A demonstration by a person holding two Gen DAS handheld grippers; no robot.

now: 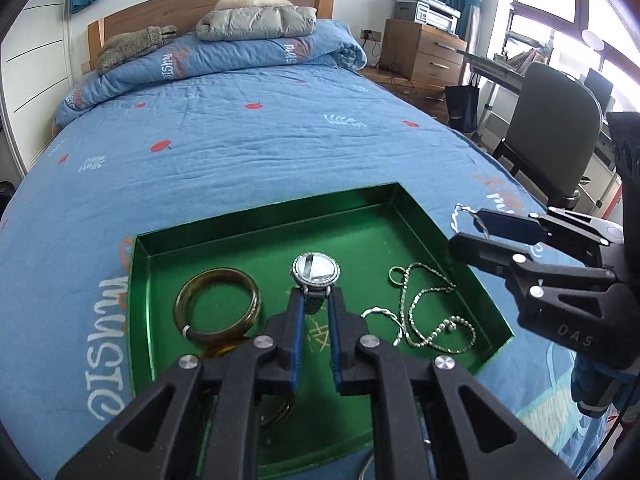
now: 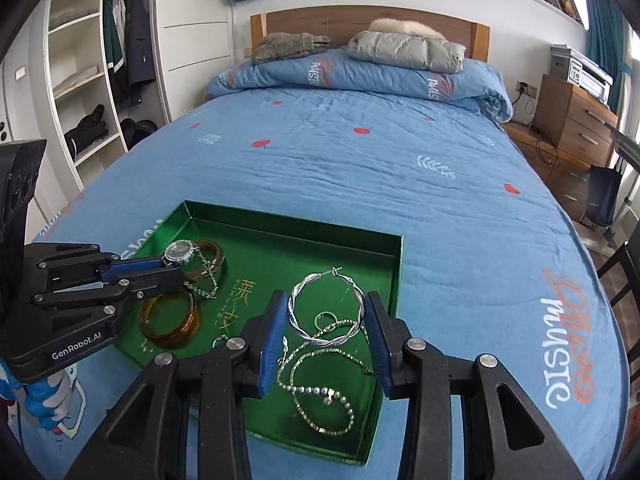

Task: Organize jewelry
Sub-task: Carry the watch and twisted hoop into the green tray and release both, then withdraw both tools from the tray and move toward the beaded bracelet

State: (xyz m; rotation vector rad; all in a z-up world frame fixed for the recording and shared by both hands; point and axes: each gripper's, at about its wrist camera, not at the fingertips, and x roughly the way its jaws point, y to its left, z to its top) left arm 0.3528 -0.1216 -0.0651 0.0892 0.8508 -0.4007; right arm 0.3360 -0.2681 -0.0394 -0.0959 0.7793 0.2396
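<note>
Watch (image 1: pixel 316 270) in left gripper (image 1: pixel 315 300), hoop earring (image 2: pixel 326 304) between right gripper (image 2: pixel 325 312) fingers

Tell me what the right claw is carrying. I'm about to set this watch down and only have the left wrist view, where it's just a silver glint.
Observer: The right claw is shut on a twisted silver hoop earring. The hoop spans the gap from one pad to the other.
Operator: And how does my watch strap hang? My own fingers hide it.
Observer: In the right wrist view, the watch sits at the tips of the left claw. Its beaded strap hangs loose below it, in front of an amber bangle.
</note>
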